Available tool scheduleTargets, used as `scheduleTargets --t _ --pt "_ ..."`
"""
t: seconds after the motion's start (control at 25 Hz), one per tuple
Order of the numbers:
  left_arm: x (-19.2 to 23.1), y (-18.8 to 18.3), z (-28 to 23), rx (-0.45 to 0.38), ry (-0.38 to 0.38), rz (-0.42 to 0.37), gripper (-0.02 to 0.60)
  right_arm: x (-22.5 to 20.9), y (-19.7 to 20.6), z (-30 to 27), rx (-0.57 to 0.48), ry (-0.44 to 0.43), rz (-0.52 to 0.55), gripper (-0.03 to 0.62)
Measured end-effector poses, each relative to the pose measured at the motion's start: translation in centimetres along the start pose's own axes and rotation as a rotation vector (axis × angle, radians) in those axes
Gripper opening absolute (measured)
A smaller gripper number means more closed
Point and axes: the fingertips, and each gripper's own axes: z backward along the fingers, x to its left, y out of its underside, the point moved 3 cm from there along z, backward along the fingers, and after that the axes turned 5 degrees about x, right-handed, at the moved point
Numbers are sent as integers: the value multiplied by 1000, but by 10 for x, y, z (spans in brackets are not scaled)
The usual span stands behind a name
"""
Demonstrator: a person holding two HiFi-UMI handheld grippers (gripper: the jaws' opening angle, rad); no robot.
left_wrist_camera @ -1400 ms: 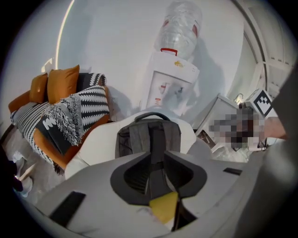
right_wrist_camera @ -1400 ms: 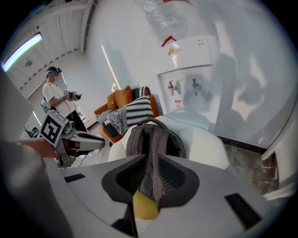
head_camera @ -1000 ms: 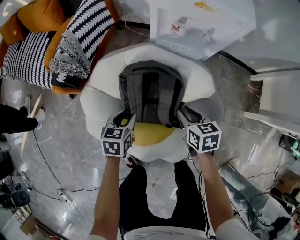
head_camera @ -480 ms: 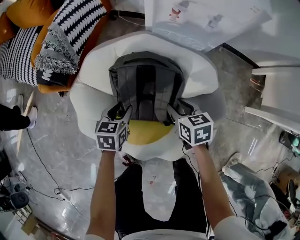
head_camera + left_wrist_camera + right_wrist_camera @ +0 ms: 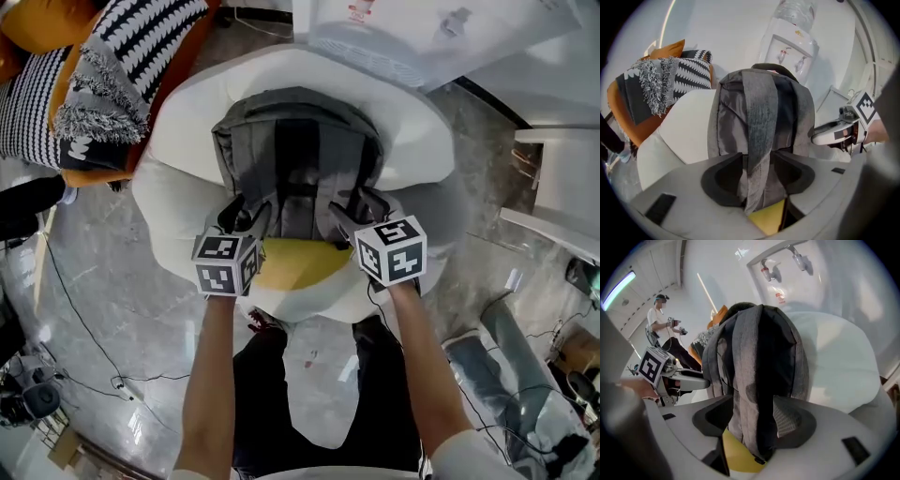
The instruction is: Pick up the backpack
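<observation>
Both your tongs are released. The jaws of the left gripper (image 5: 758,176) have just been opening, and a grey shoulder strap (image 5: 759,126) hangs loose between them. The jaws of the right gripper (image 5: 752,420) have just been opening too and stand apart around the other strap (image 5: 761,380) (its dark padded side lies close to one pad; whether it touches, I can't tell).

The backpack (image 5: 298,164) sits straight ahead of both tongs, propped on the white beanbag seat (image 5: 178,141) with its straps facing you. A yellow patch (image 5: 298,262) of the seat lies just under the tips.

A water dispenser (image 5: 412,28) stands beyond the backpack. Beyond the left gripper and off to its outer side, striped, fringed cushions (image 5: 131,47) crowd the beanbag's edge. A white cabinet (image 5: 562,178) stands well out from the right gripper, across grey floor (image 5: 469,234). Your own legs (image 5: 309,394) sit behind the tongs, close to the beanbag's near rim. Cables (image 5: 75,309) trail on the floor behind the left gripper.

Outward of each gripper the beanbag's white rim lies open.
</observation>
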Motion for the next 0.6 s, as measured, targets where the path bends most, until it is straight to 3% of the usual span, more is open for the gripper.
scheduleTargets --t 0.6 --pt "5 7 -30 -35 11 -11 227 -1 12 -39 65 -16 37 245"
